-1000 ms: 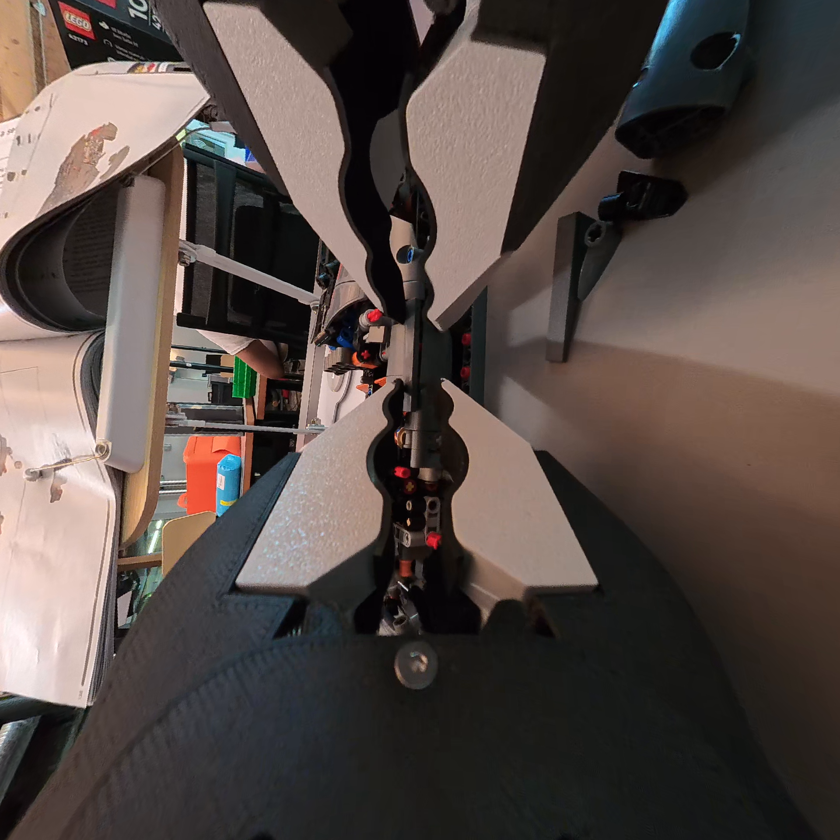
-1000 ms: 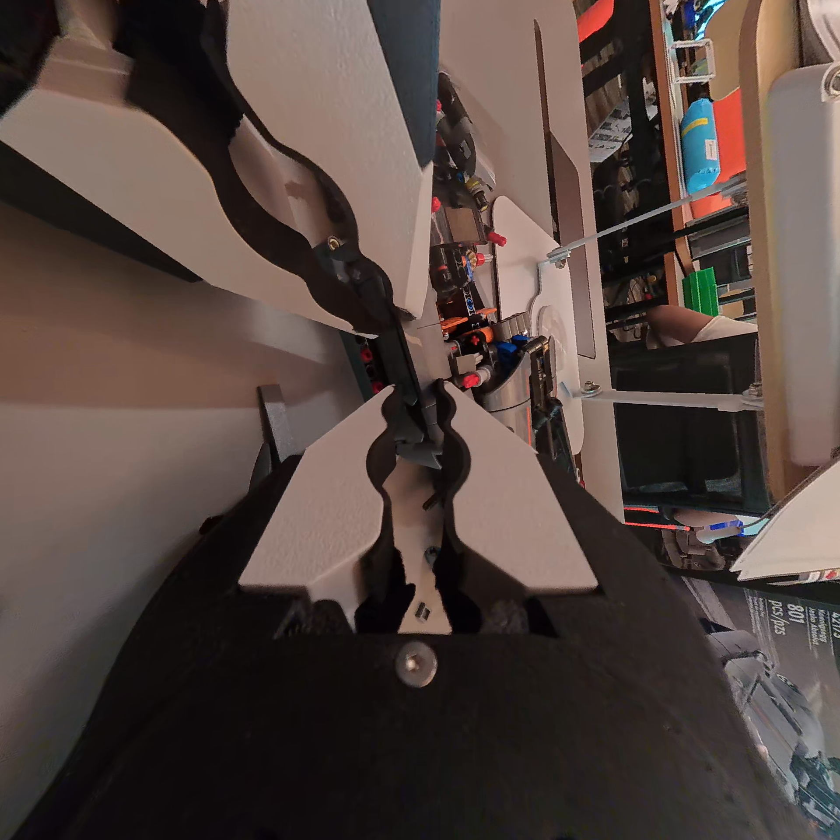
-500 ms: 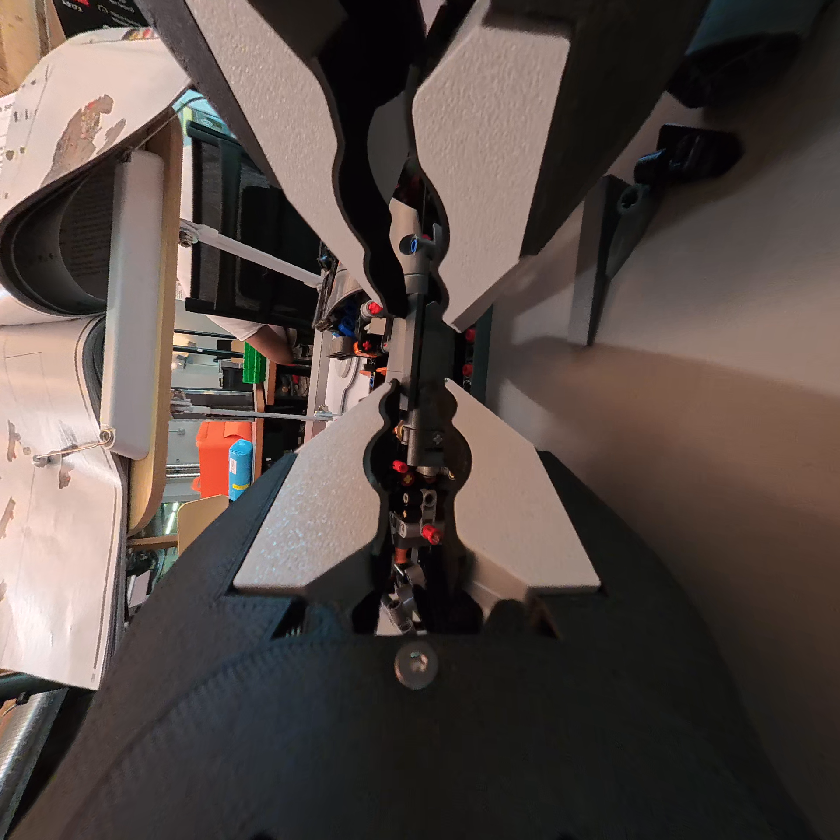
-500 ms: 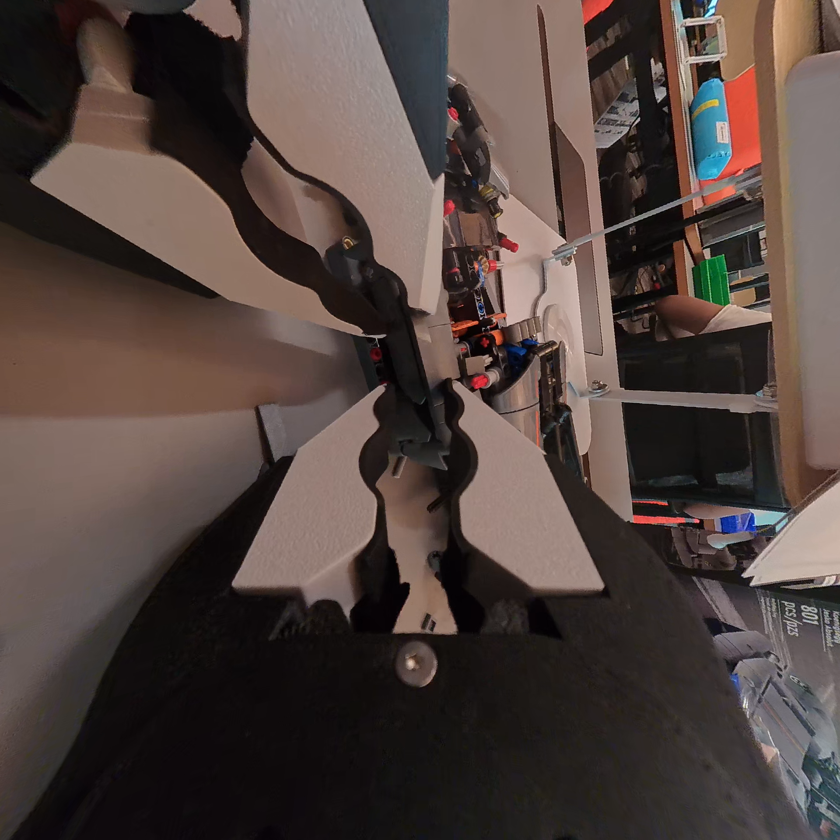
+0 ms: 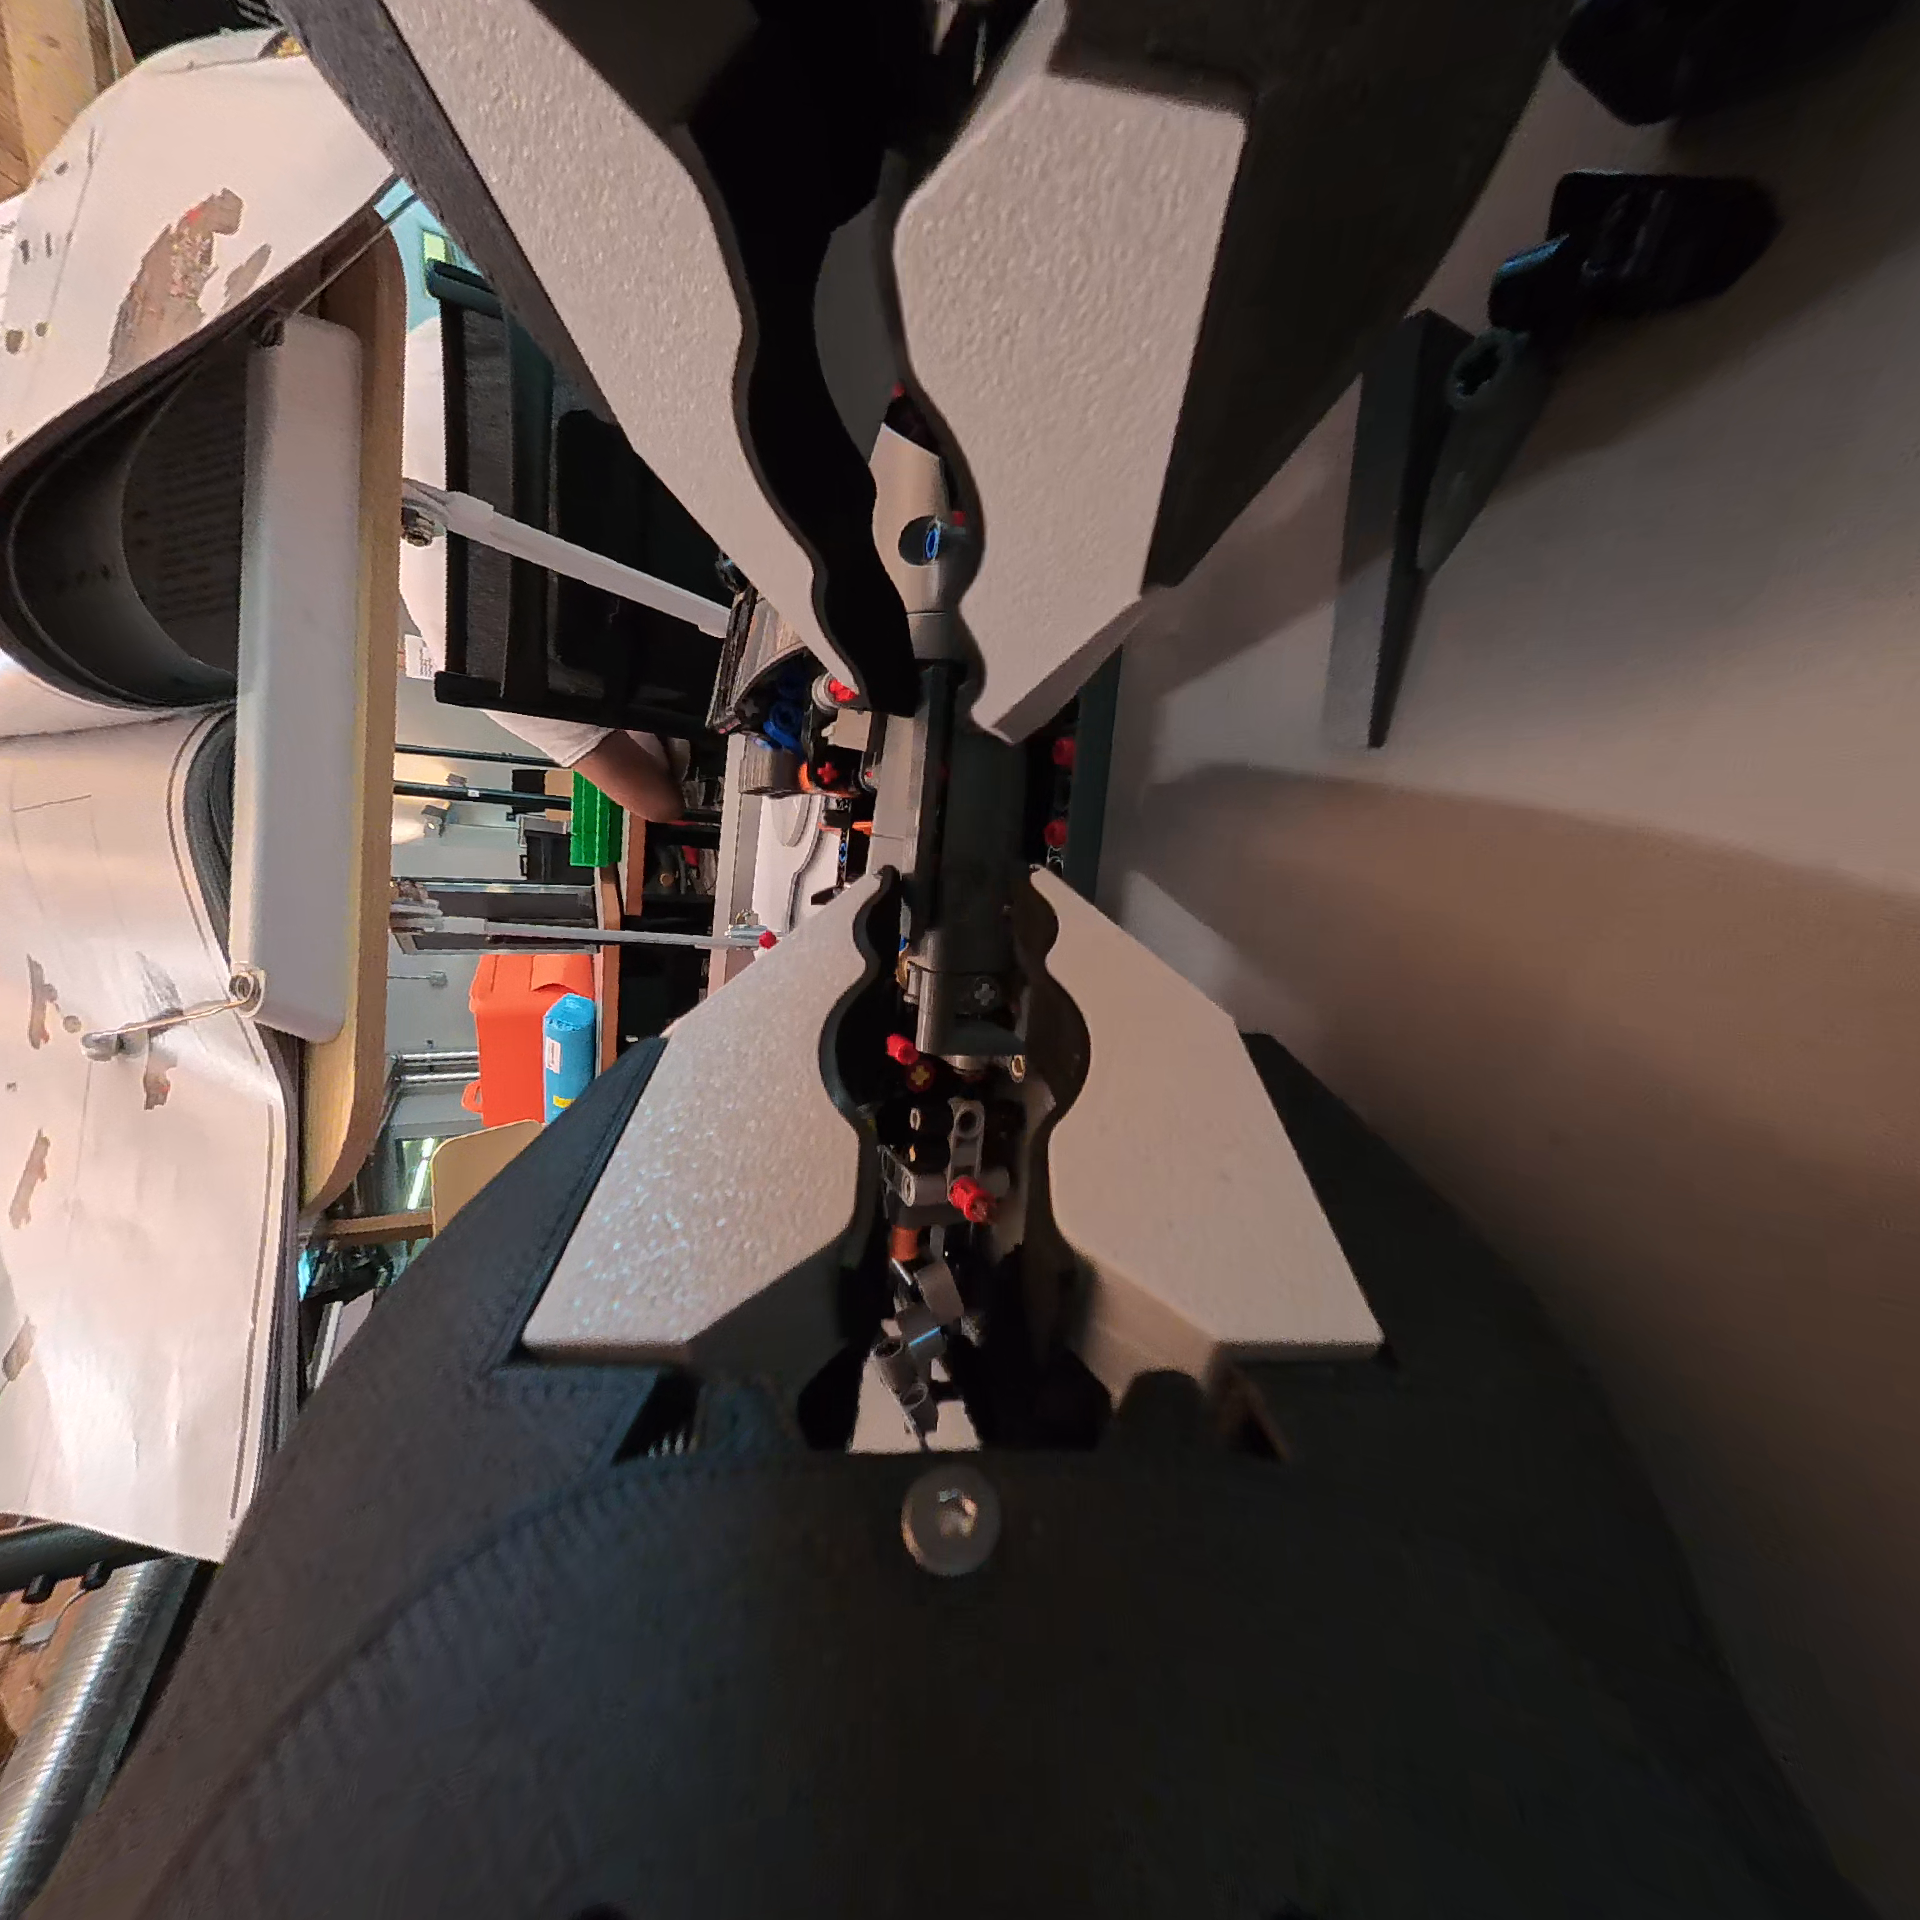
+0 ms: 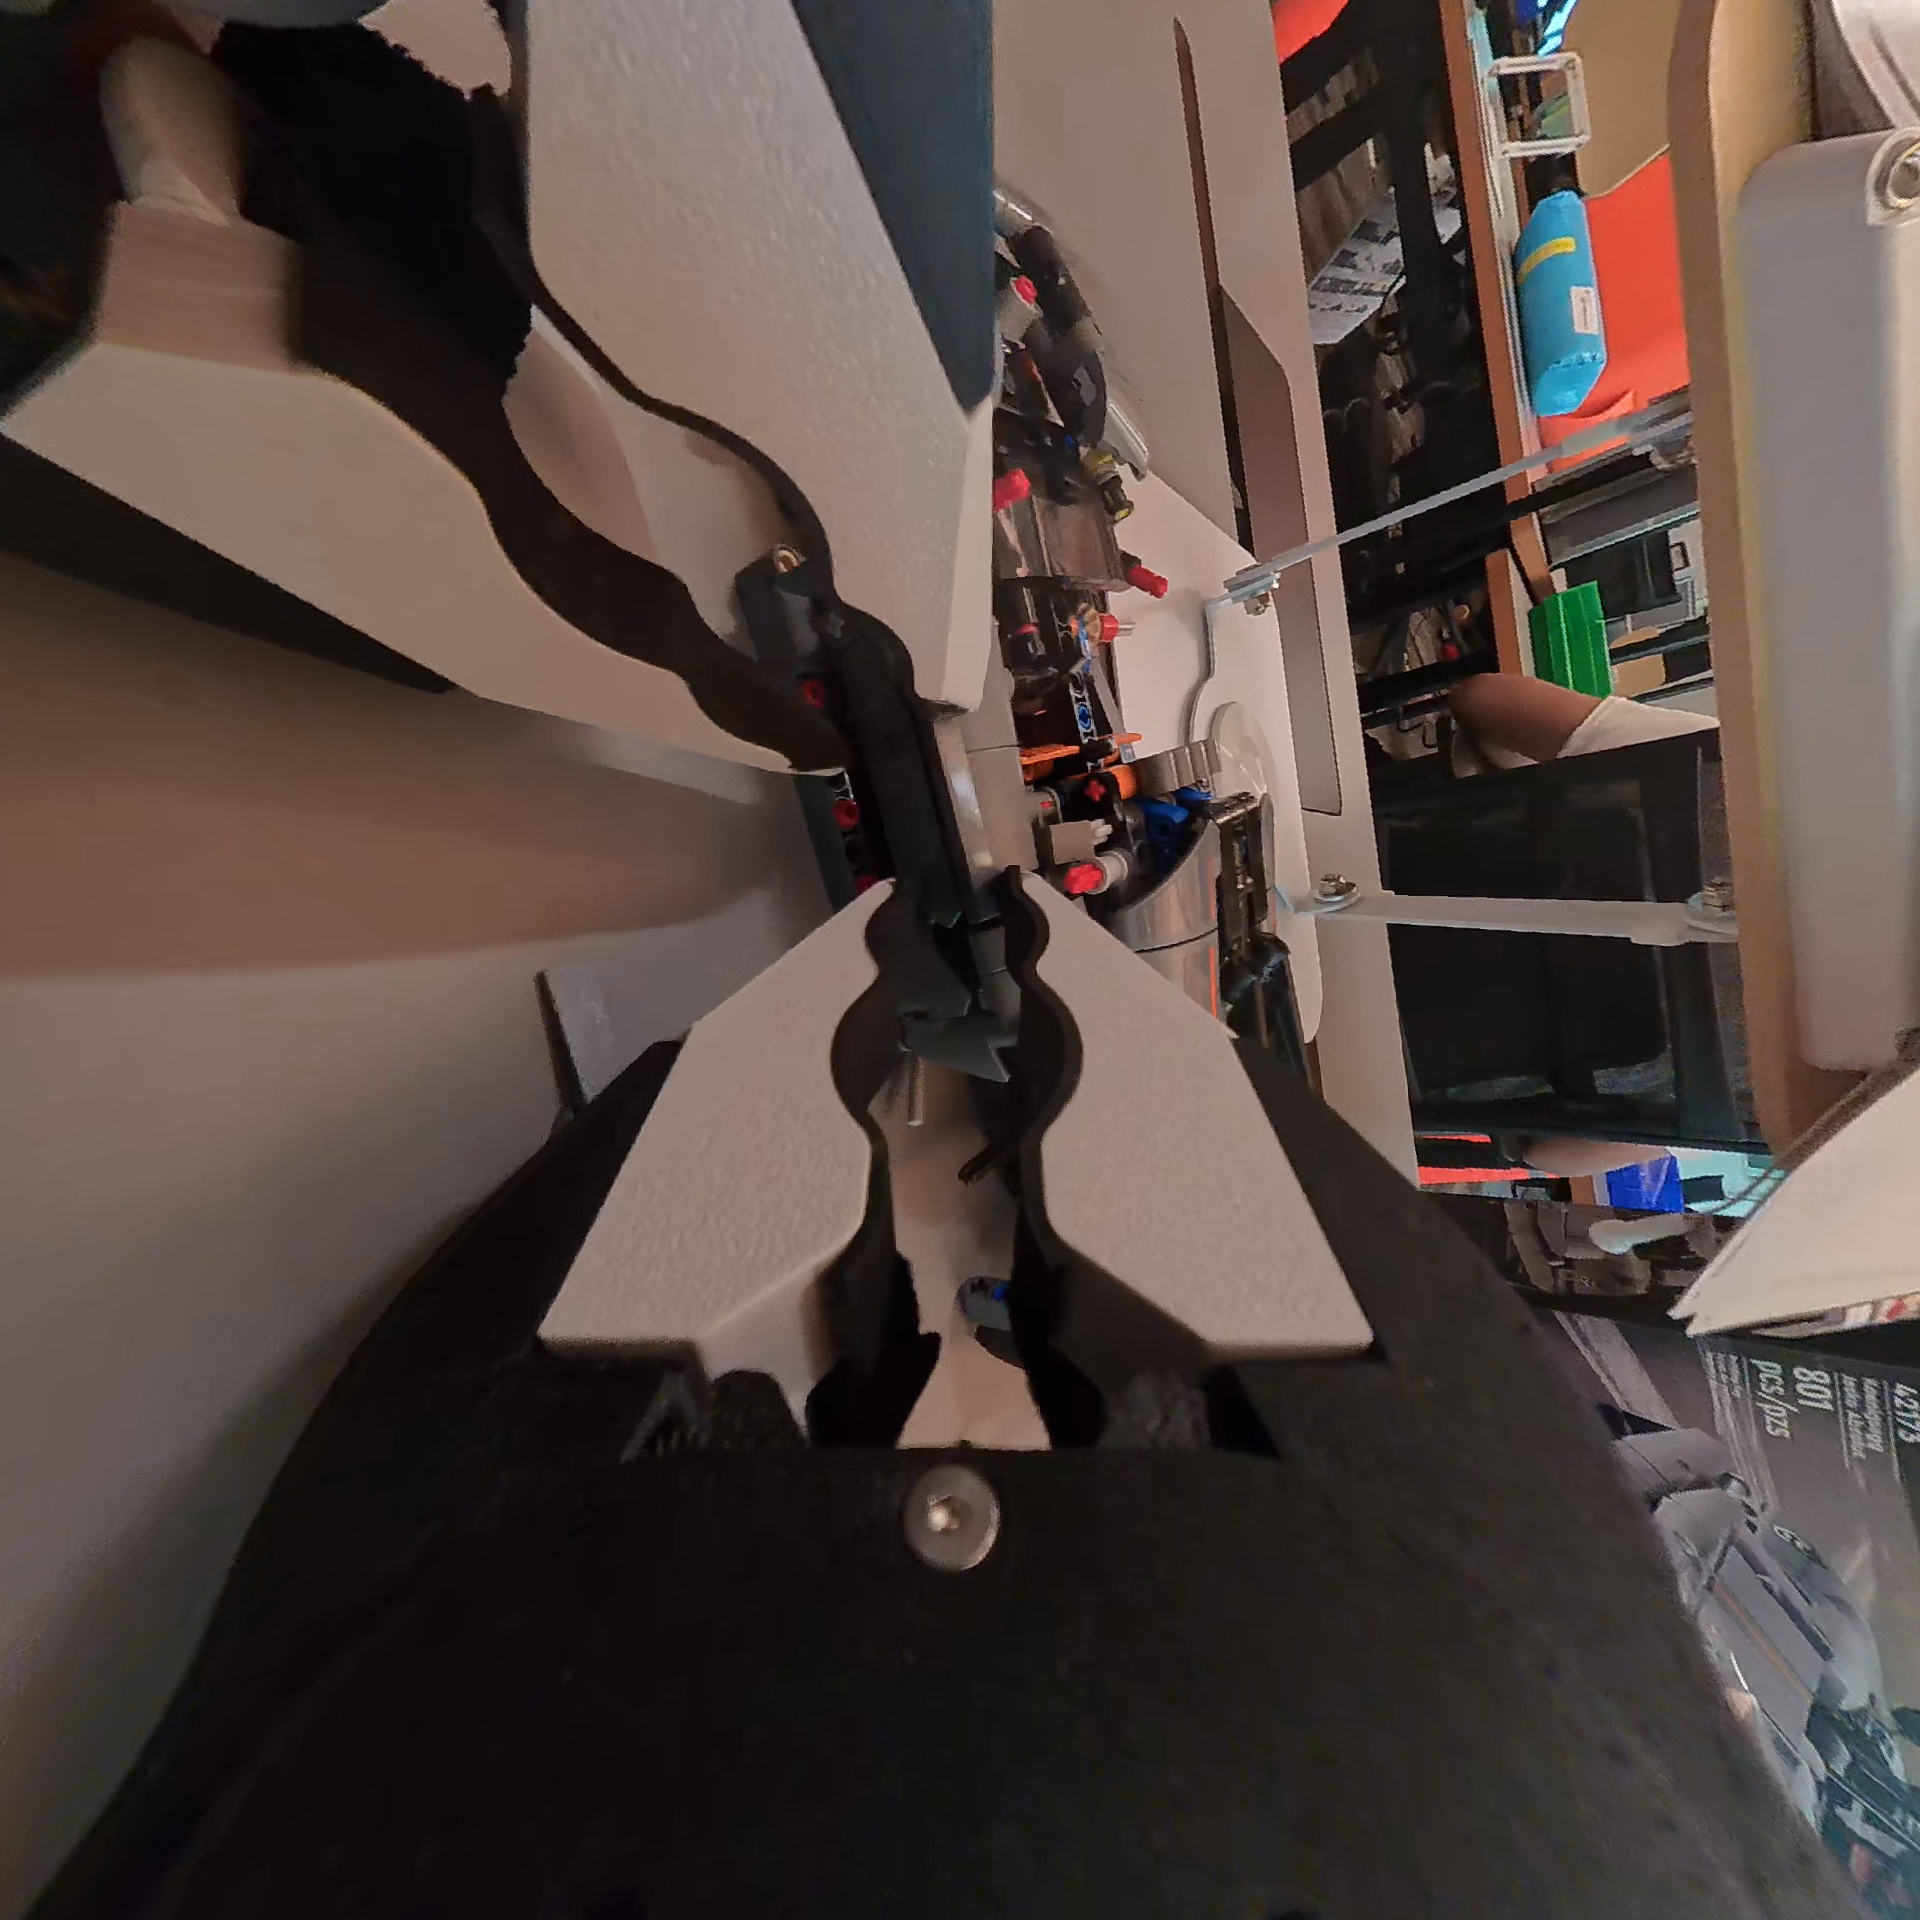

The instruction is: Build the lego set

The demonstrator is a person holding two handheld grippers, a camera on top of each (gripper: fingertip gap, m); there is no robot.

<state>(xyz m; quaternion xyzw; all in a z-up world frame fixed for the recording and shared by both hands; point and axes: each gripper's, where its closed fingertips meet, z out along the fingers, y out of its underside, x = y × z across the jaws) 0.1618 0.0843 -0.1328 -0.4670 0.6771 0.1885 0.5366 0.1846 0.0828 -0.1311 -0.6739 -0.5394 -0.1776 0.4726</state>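
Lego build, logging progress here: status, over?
Left gripper shut on the build. Right gripper shut on its dark beam, tip to tip with left. Loose dark pieces on table, clear of grip.

We are finding the grippers nose to nose around the lego assembly (image 5: 961, 831), leaving no gap. Loose dark panel (image 5: 1382, 540) and instruction booklet (image 5: 114, 1091) are flanking; bare table (image 5: 1610, 987) is lying open.
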